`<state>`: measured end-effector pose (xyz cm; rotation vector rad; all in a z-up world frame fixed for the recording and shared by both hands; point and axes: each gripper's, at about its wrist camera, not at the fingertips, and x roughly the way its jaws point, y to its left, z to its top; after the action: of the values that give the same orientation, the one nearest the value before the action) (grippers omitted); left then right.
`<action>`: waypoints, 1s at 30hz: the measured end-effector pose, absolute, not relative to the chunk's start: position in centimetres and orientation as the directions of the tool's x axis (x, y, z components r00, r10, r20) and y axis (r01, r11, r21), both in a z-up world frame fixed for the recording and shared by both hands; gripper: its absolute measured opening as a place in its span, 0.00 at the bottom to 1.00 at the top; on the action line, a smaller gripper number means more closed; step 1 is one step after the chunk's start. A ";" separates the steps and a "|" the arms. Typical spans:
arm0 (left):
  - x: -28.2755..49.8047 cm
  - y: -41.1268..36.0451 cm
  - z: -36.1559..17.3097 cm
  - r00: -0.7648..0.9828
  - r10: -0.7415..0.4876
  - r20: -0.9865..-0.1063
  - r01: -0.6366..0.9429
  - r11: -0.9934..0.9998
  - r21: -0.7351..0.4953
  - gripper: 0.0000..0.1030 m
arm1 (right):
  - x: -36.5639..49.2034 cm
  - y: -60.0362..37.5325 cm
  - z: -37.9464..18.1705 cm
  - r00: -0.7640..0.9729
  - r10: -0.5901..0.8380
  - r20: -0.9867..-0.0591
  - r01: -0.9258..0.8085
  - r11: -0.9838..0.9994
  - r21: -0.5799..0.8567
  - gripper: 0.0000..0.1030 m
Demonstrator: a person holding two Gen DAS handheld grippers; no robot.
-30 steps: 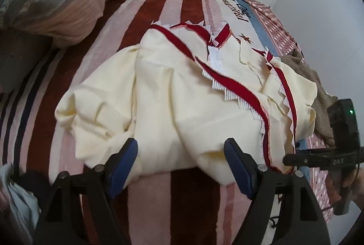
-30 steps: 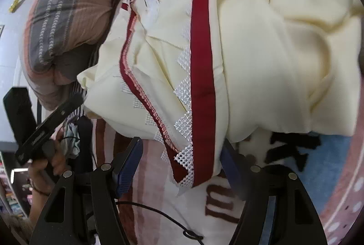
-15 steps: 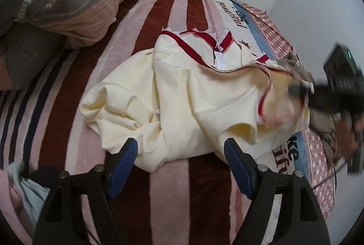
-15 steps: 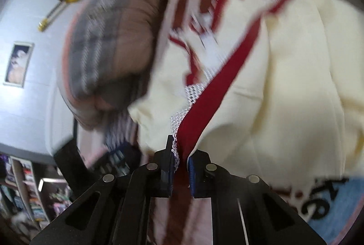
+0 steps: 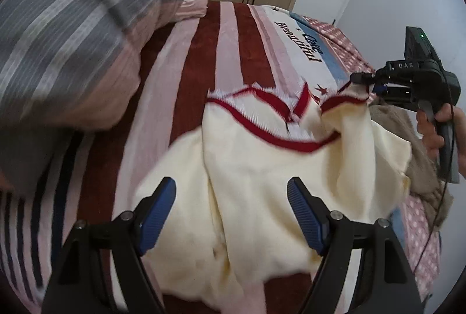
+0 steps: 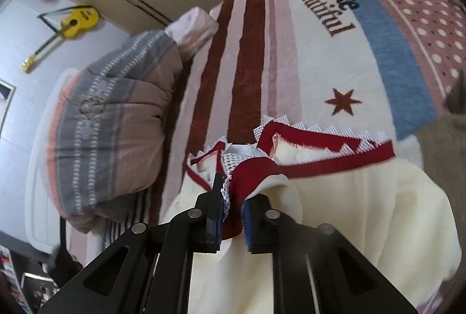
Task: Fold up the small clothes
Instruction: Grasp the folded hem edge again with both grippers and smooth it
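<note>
R tongs point(image 6: 233, 209) easing open, pinching cream garment's point(image 6: 364, 226) red-banded mesh-lace edge.

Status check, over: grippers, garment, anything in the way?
Right gripper pinching cream garment by red trim, jaws easing. Left gripper open, empty. Brown cloth alongside.

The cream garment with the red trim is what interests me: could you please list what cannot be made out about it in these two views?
- Left wrist view: the cream garment is motion-blurred, and the left hand-held gripper covers its near hem.
- Right wrist view: the right hand-held gripper hides the pinched red trim, and the frame edge cuts off the lower body.
- Both views: its type and sleeves stay unclear, crumpled into folds.
- Left wrist view: the brown cloth lies partly under it.
</note>
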<state>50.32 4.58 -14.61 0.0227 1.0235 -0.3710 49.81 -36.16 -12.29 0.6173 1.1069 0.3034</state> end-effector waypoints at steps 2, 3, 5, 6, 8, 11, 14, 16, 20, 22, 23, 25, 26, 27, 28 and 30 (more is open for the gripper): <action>52.6 3.7 -15.2 0.451 -0.290 -0.844 0.324 0.934 -0.148 0.73 | 51.4 -35.6 -13.4 0.371 0.522 -0.768 0.069 0.809 0.584 0.28; 53.6 3.5 -15.6 0.437 -0.301 -0.847 0.322 0.932 -0.165 0.73 | 51.9 -35.7 -13.6 0.358 0.522 -0.774 0.058 0.815 0.576 0.41; 55.5 3.2 -16.8 0.397 -0.326 -0.858 0.311 0.927 -0.209 0.73 | 52.4 -35.8 -13.3 0.355 0.489 -0.797 -0.005 0.853 0.521 0.47; 56.5 2.9 -17.5 0.383 -0.306 -0.872 0.307 0.932 -0.192 0.73 | 52.2 -36.0 -13.0 0.354 0.470 -0.809 -0.033 0.871 0.491 0.49; 57.6 2.0 -18.5 0.375 -0.258 -0.890 0.324 0.936 -0.135 0.73 | 51.7 -37.4 -12.5 0.368 0.409 -0.835 -0.075 0.908 0.412 0.52; 59.0 1.1 -20.2 0.337 -0.257 -0.906 0.347 0.928 -0.135 0.73 | 50.9 -40.3 -12.4 0.376 0.322 -0.869 -0.113 0.947 0.301 0.64; 60.2 0.1 -22.4 0.275 -0.262 -0.925 0.352 0.923 -0.156 0.73 | 50.1 -42.8 -13.5 0.350 0.272 -0.896 -0.127 0.962 0.242 0.64; 60.5 -0.4 -23.7 0.254 -0.252 -0.934 0.351 0.924 -0.153 0.73 | 49.7 -43.8 -14.6 0.300 0.298 -0.906 -0.138 0.954 0.267 0.64; 60.6 -1.6 -25.4 0.251 -0.221 -0.942 0.356 0.926 -0.123 0.57 | 49.5 -43.6 -17.6 0.231 0.304 -0.924 -0.153 0.950 0.274 0.64; 60.5 -2.3 -26.1 0.247 -0.174 -0.953 0.368 0.927 -0.074 0.33 | 49.4 -43.2 -18.5 0.217 0.306 -0.927 -0.160 0.948 0.275 0.63; 60.4 -2.7 -26.3 0.246 -0.164 -0.955 0.376 0.925 -0.062 0.27 | 49.6 -42.9 -19.0 0.212 0.305 -0.928 -0.160 0.948 0.275 0.63; 60.0 -3.1 -26.2 0.270 -0.138 -0.953 0.392 0.920 -0.022 0.20 | 49.7 -42.5 -19.7 0.205 0.308 -0.929 -0.156 0.947 0.279 0.42; 59.9 -3.2 -26.0 0.285 -0.122 -0.951 0.396 0.918 0.001 0.15 | 49.6 -42.2 -19.9 0.202 0.310 -0.929 -0.165 0.946 0.280 0.29; 59.7 -3.0 -25.6 0.302 -0.111 -0.947 0.394 0.919 0.018 0.13 | 49.6 -42.0 -20.1 0.199 0.294 -0.935 -0.180 0.949 0.260 0.10; 59.5 -2.7 -25.3 0.328 -0.080 -0.941 0.382 0.923 0.055 0.08 | 49.5 -41.8 -20.2 0.201 0.271 -0.941 -0.193 0.953 0.233 0.04; 59.4 -1.5 -24.5 0.374 -0.030 -0.927 0.353 0.929 0.112 0.08 | 49.1 -42.0 -19.9 0.223 0.242 -0.944 -0.193 0.960 0.200 0.02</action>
<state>59.43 -1.52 -24.47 0.3150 1.1666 -0.2509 49.06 -42.00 -19.90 0.0432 1.3122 0.3005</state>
